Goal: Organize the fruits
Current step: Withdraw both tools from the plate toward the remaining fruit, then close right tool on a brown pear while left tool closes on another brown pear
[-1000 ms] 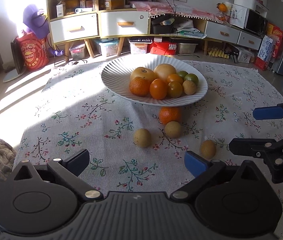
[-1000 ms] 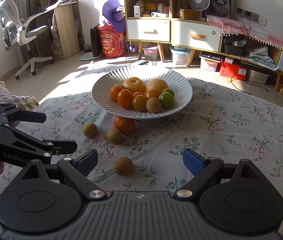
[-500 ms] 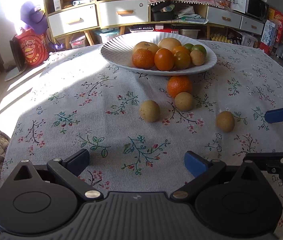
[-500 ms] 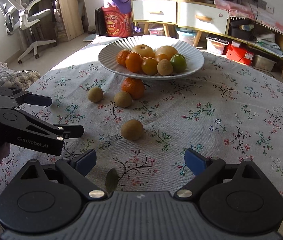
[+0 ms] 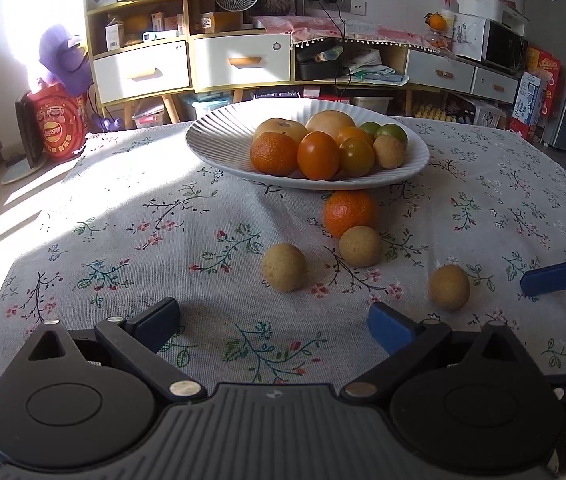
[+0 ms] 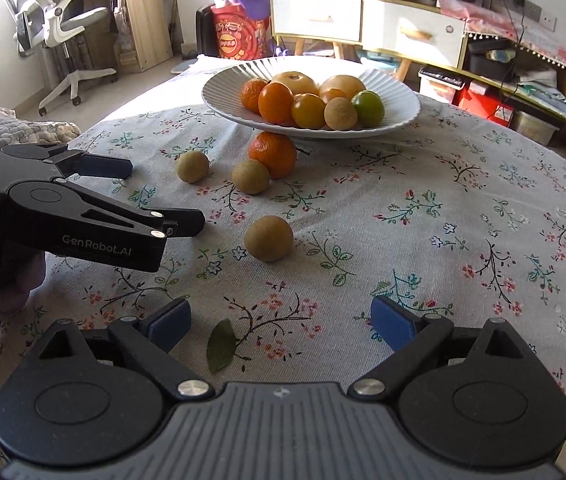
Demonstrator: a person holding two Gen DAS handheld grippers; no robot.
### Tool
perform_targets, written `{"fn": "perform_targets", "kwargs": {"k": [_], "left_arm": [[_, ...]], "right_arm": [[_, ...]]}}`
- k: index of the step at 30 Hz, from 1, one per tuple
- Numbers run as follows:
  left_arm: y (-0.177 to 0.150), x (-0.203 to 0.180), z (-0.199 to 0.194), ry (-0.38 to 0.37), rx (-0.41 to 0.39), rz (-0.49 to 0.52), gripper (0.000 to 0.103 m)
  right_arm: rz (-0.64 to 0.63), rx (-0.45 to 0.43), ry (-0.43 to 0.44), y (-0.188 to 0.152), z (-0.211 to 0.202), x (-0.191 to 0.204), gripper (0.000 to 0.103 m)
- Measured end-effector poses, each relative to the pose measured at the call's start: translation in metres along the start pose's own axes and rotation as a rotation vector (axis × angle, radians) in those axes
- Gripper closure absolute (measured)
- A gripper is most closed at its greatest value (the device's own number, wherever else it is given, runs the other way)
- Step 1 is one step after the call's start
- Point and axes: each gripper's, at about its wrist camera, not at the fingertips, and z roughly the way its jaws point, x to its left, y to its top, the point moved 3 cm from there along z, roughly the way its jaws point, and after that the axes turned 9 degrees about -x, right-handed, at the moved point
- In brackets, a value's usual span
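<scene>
Both grippers released, empty: left gripper [image 5: 271,322] faced near-left brown fruit [image 5: 284,267], right gripper [image 6: 281,320] nearest one [image 6: 268,237]; best straddled squarely, closed gently, carried to far plate [image 5: 219,148].

Floral-clothed table [image 5: 131,240] with plate [image 5: 219,140], orange [image 5: 349,212], three brown fruits [image 5: 284,267], leaf [image 6: 221,345].

A plate [image 5: 219,148] of fruit sits toward the tabletop's far edge, with an orange [image 5: 349,213] and three round fruits [image 5: 284,267] before it.
</scene>
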Motion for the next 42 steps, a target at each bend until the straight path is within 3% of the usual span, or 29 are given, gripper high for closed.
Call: {"fn": "perform_targets", "kwargs": {"k": [2,8,12,16,18,29,42], "left_arm": [[0.002,0.001,0.001,0.005,-0.010,0.004,0.018],[0.009,0.004,0.004,0.004,-0.025,-0.017,0.048],[0.013,0.006,0.006,-0.015,-0.022,-0.038,0.067],[0.015,0.004,0.005,-0.039,-0.017,-0.045,0.078],[0.015,0.003,0.005,-0.050,-0.012,-0.044,0.090],[0.015,0.006,-0.003,-0.043,0.021,-0.060,0.093],[0.013,0.009,-0.011,-0.056,0.041,-0.068,0.093]], "right_arm": [[-0.003,-0.001,0.000,0.000,0.000,0.000,0.006],[-0.008,-0.003,-0.005,0.001,0.001,0.000,0.007],[-0.002,-0.006,-0.007,0.003,0.001,0.000,0.007],[0.002,-0.008,-0.008,0.005,0.002,-0.001,0.009],[0.002,-0.009,-0.010,0.005,0.002,-0.002,0.009],[0.002,-0.010,-0.015,0.012,0.009,0.000,0.019],[-0.001,-0.019,-0.020,0.021,0.017,0.006,0.046]]}}
